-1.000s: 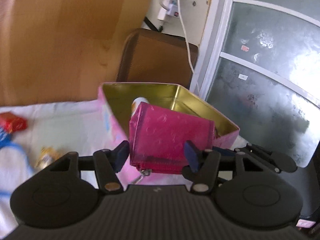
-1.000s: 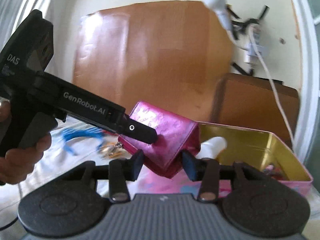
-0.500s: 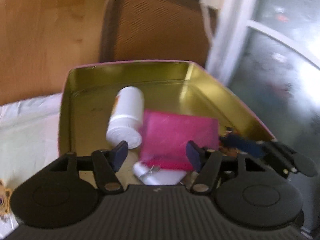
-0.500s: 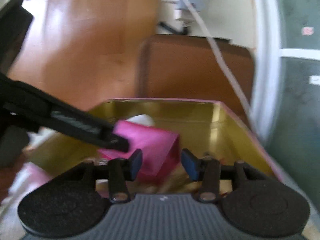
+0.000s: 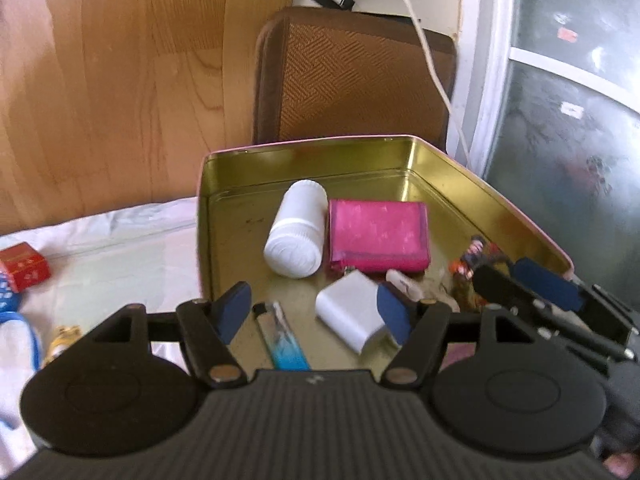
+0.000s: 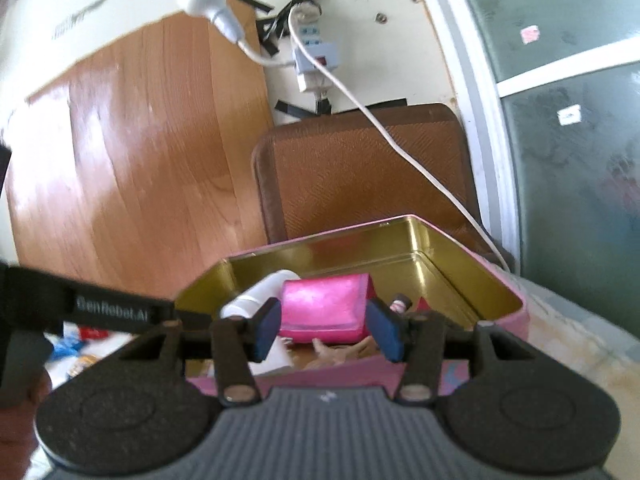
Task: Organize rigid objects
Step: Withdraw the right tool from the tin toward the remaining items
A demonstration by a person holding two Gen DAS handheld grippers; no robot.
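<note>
Both hand-held grippers, left (image 5: 314, 312) and right (image 6: 328, 330), apparently empty, jaws parted above the pink wallet (image 5: 378, 242).

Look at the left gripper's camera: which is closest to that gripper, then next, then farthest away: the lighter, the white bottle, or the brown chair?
1. Lighter: in the tin, between the left gripper fingers.
2. White bottle: lying mid-tin, beside the pink wallet.
3. Brown chair: behind the tin.

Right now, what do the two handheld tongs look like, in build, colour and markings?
Both are matte black plastic. The left tongs have two angled fingers with dark blue pads, silver pivot rivets, round black discs either side and a ribbed grey centre. The right tongs match. Seen side-on from the right wrist, the left one carries white "GenRobot.AI" lettering.
</note>
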